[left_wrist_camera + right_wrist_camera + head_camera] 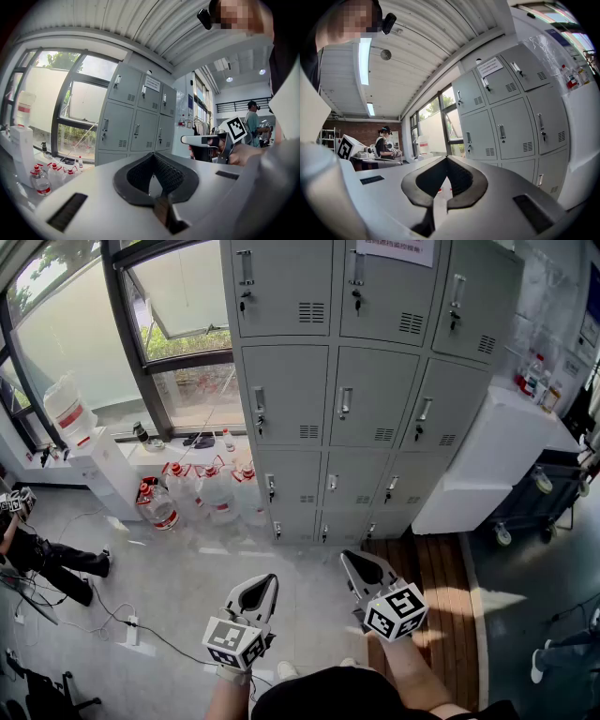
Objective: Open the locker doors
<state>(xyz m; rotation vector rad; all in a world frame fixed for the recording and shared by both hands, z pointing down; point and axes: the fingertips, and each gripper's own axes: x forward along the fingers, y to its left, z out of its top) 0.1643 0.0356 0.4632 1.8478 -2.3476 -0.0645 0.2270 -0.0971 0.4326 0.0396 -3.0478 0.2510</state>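
The grey locker bank [366, 390] stands ahead across the floor, and every door I see is closed, each with a small handle and a key. It also shows in the left gripper view as the lockers [136, 117] and in the right gripper view as the lockers [511, 112]. My left gripper [270, 578] and right gripper [348, 558] hang side by side low in the head view, well short of the lockers. Both are shut with their tips meeting, the left gripper [153, 153] and the right gripper [446, 157], and they hold nothing.
Several water bottles [202, 493] stand on the floor under the window, left of the lockers. A white cabinet [497, 451] and a cart [544, 493] are to the right. A wooden platform [441, 587] lies before the lockers. A power strip [131, 629] with cables and a person [47, 559] are at the left.
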